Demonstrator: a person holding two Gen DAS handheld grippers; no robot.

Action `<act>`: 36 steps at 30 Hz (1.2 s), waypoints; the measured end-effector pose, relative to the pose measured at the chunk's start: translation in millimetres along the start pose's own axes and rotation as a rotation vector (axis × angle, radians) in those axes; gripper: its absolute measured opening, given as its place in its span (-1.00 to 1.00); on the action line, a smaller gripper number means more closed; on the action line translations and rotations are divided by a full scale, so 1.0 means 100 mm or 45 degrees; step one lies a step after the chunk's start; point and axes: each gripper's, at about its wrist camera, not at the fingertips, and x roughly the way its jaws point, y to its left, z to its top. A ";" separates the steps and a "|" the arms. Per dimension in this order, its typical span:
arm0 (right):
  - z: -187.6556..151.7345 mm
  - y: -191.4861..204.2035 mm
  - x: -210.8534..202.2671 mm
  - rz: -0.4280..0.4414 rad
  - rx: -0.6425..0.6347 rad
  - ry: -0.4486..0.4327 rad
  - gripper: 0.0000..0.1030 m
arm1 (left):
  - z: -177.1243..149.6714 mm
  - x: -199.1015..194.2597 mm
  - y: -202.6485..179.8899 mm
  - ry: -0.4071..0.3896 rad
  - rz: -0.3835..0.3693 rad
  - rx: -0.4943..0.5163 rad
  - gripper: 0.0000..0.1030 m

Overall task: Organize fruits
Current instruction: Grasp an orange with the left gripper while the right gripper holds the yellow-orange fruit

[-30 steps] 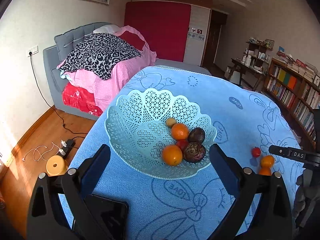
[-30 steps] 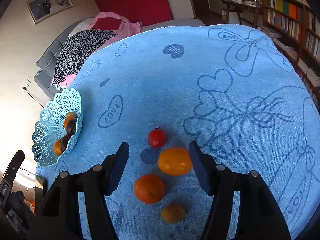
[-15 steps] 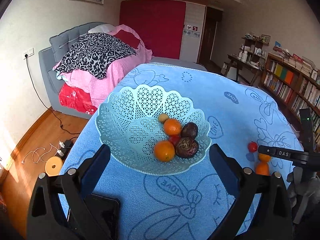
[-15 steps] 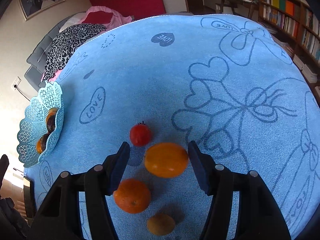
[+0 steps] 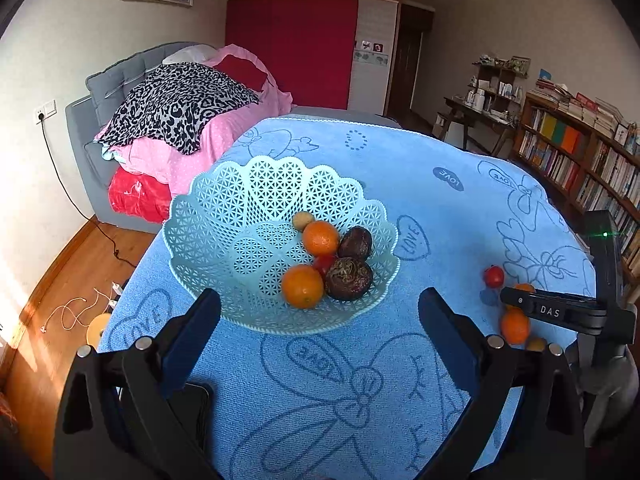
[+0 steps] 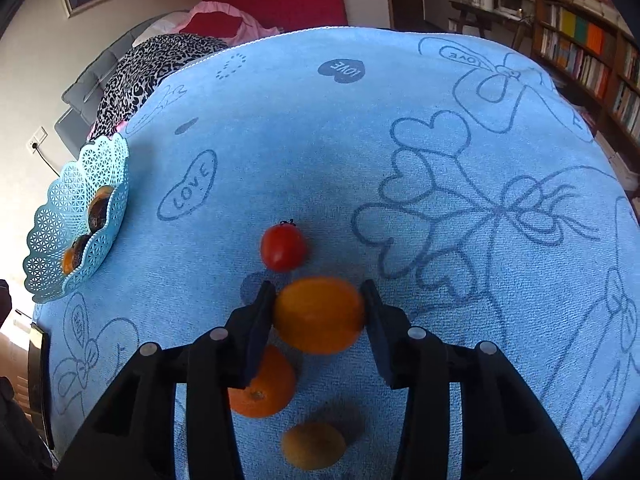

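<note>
A pale blue lattice basket (image 5: 280, 168) on the blue cloth holds two oranges (image 5: 303, 286), two dark passion fruits (image 5: 348, 278), a small tomato and a small tan fruit. My left gripper (image 5: 319, 312) hovers open just in front of it, empty. In the right wrist view my right gripper (image 6: 318, 296) is shut on a large orange fruit (image 6: 320, 314), with a pad against each side. A red tomato (image 6: 283, 247) lies just beyond it. Nearer to me lie another orange (image 6: 264, 388) and a small yellow-brown fruit (image 6: 313, 445). The basket (image 6: 108, 160) sits far left.
A dark phone (image 5: 192, 408) lies at the table's near left corner under my left finger. The blue cloth (image 6: 400, 120) stretches bare beyond the loose fruit. A bed (image 5: 180, 120) stands past the table's far left edge and bookshelves (image 5: 580, 160) line the right wall.
My right gripper moved forward and down over the large orange fruit and its fingers shut onto it. The left gripper drew back a little from the basket and stayed open.
</note>
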 end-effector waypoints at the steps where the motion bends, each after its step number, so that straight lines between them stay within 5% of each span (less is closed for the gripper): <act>1: -0.01 0.00 -0.03 0.004 0.001 -0.009 -0.14 | -0.01 0.01 -0.03 0.006 -0.007 0.008 0.95; 13: 0.00 -0.37 -0.37 -0.068 0.095 -0.189 -0.14 | -0.11 0.16 -0.64 0.073 -0.086 0.173 0.95; 25: -0.06 -0.64 -0.34 -0.064 0.209 -0.241 -0.14 | -0.20 0.57 -1.38 0.228 -0.264 0.289 0.94; 36: -0.08 -0.67 -0.34 -0.058 0.234 -0.249 -0.14 | -0.25 0.89 -1.77 0.355 -0.364 0.328 0.35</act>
